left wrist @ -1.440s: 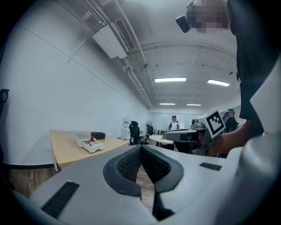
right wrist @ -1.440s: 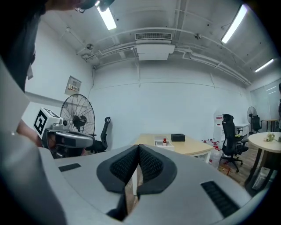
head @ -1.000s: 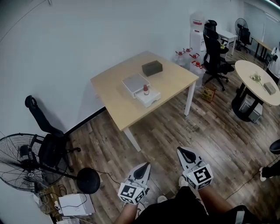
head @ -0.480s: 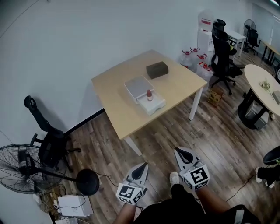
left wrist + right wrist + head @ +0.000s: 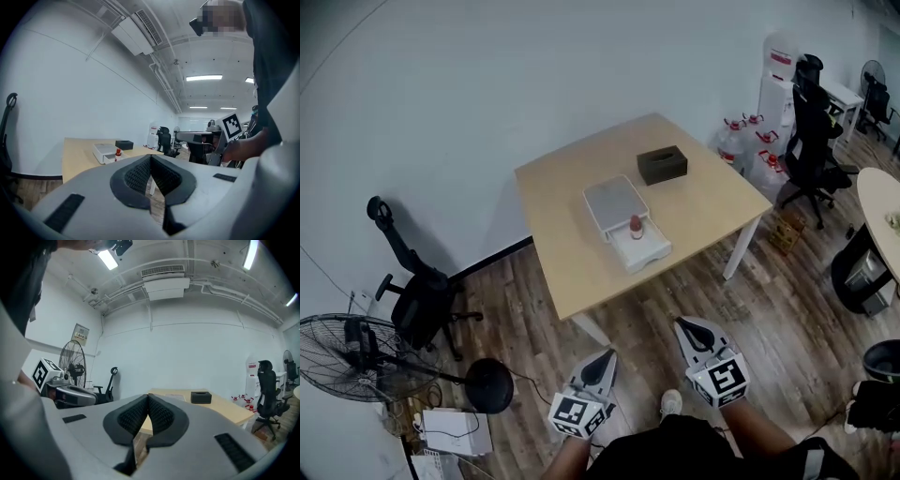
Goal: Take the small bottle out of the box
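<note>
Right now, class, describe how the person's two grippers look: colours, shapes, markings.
The left gripper and right gripper match: light grey wedge-shaped bodies tapering to black, ribbed-padded jaws. Each carries a white cube printed with black square markers. No cables show. The person wears dark clothing.

The left hand-held gripper and the right hand-held gripper each have a light grey, wedge-shaped body that tapers to a black nose. Each carries a white cube printed with black square markers. The inner pads are black with a fine ribbed texture. The person wears a dark top and a light shoe.
</note>
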Motion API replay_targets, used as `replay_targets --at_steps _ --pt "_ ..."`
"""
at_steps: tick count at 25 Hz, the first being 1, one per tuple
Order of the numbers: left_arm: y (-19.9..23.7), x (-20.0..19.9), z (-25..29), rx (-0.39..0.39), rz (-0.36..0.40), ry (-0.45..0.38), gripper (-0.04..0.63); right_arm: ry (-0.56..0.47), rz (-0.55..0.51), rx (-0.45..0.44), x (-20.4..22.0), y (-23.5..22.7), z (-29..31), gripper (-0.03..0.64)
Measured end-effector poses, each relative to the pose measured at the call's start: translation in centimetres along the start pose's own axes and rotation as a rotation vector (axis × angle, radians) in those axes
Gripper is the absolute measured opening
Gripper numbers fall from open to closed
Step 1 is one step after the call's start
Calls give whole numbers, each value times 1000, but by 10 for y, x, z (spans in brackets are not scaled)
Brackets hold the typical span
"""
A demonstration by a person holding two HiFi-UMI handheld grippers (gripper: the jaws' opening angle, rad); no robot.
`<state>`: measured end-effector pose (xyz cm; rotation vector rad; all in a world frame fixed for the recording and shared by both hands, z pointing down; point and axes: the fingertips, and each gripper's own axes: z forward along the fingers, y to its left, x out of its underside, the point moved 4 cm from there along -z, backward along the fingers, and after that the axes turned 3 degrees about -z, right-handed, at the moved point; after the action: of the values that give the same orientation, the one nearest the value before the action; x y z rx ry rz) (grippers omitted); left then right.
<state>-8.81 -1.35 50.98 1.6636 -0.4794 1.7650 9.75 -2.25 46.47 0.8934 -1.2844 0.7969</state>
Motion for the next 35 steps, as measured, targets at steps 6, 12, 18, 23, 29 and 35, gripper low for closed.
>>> replay_targets --at_steps 6,12,18,23,29,35 --pt "5 -18 51 -41 33 -21 12 -41 42 -35 -1 -44 26 12" --pt "16 -21 69 -87 51 -6 12 -27 47 -70 10 -69 44 12" --pt "36 -18 78 -108 20 3 12 -22 49 -76 12 -83 72 12" --pt "63 -22 95 -106 7 -17 12 -15 29 -78 8 -91 106 12" --pt "109 -41 125 -90 1 -50 12 16 8 -74 7 -101 153 12" --pt "157 -59 151 -61 16 -48 12 43 6 -45 6 -116 199 12"
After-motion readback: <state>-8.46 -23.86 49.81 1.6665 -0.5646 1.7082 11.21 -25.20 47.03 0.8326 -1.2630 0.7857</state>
